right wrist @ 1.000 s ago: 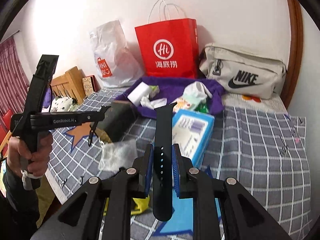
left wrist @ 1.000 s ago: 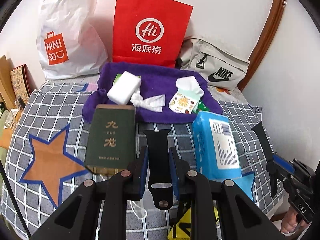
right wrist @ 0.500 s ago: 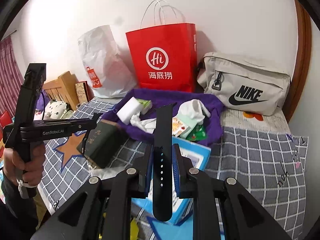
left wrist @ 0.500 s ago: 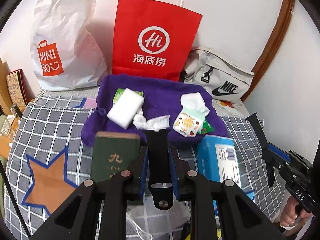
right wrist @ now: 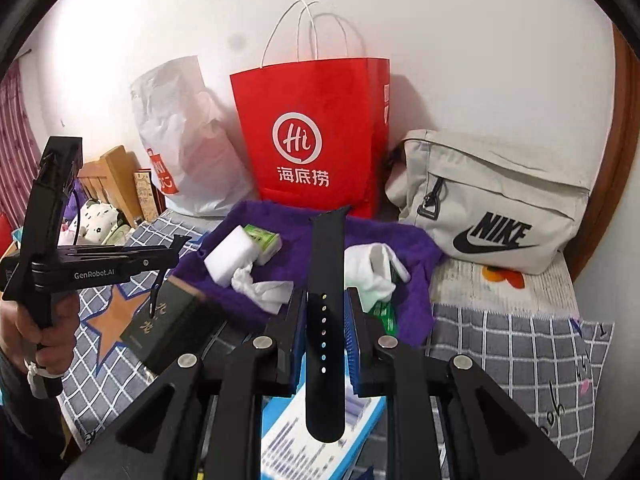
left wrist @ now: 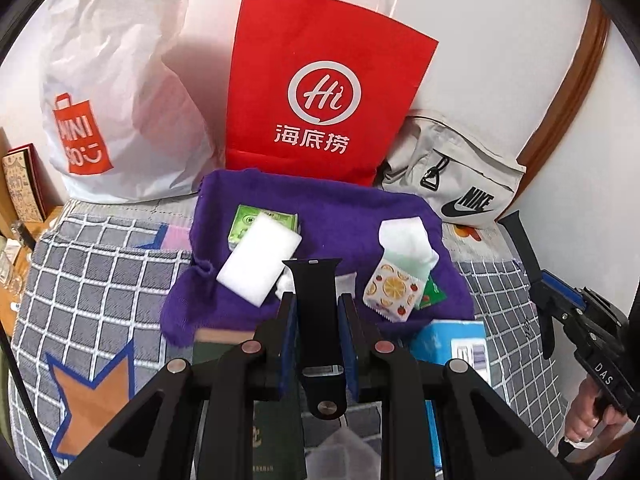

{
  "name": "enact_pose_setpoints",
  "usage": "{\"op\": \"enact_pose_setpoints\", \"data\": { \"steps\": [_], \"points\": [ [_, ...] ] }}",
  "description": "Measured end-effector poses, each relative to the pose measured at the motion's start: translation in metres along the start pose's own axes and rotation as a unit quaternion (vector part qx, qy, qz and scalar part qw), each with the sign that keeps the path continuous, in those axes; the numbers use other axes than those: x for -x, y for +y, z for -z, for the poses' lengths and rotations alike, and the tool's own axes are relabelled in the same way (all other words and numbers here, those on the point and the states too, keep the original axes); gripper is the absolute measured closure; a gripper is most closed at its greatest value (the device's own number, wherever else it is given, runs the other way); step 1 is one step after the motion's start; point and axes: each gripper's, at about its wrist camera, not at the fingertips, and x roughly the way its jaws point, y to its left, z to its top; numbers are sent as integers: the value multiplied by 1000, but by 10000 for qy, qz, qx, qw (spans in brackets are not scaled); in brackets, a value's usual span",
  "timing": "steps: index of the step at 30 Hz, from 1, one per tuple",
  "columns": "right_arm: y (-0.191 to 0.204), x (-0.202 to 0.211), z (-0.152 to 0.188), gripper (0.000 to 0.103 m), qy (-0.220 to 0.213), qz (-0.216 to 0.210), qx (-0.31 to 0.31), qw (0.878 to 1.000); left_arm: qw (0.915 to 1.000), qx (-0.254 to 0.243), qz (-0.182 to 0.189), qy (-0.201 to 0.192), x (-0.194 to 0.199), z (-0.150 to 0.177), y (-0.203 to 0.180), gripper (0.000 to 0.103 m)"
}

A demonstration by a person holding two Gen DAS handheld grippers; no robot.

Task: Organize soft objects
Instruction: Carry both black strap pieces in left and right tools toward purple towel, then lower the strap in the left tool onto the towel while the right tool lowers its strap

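My left gripper [left wrist: 316,312] is shut on a short black watch strap [left wrist: 318,308], held above the bed near the purple towel [left wrist: 344,208]. My right gripper [right wrist: 325,312] is shut on a long black watch strap with holes [right wrist: 325,280], also raised. On the towel lie a white sponge block [left wrist: 260,264], a green tissue pack [left wrist: 248,220], a crumpled white tissue [right wrist: 264,288], an orange-print tissue pack [left wrist: 394,288] and a white sock [right wrist: 372,268]. The right gripper also shows at the right of the left wrist view [left wrist: 532,268].
A red paper bag [left wrist: 324,96], a white Miniso bag [left wrist: 112,92] and a grey Nike bag [left wrist: 452,184] stand against the wall. A dark green box [right wrist: 172,320] and a blue wet-wipe pack [left wrist: 460,352] lie on the checked bedcover [left wrist: 92,264].
Both grippers have risen and moved forward toward the purple towel, each still holding its strap. The green box and blue pack have slid lower in both views.
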Motion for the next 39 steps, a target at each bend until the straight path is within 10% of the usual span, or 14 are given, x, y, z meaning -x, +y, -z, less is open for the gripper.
{"op": "enact_pose_setpoints", "data": {
  "steps": [39],
  "points": [
    [-60, -138, -4, 84, 822, 6, -440, 9956, 9988, 128, -202, 426, -110, -42, 21, 83]
  ]
}}
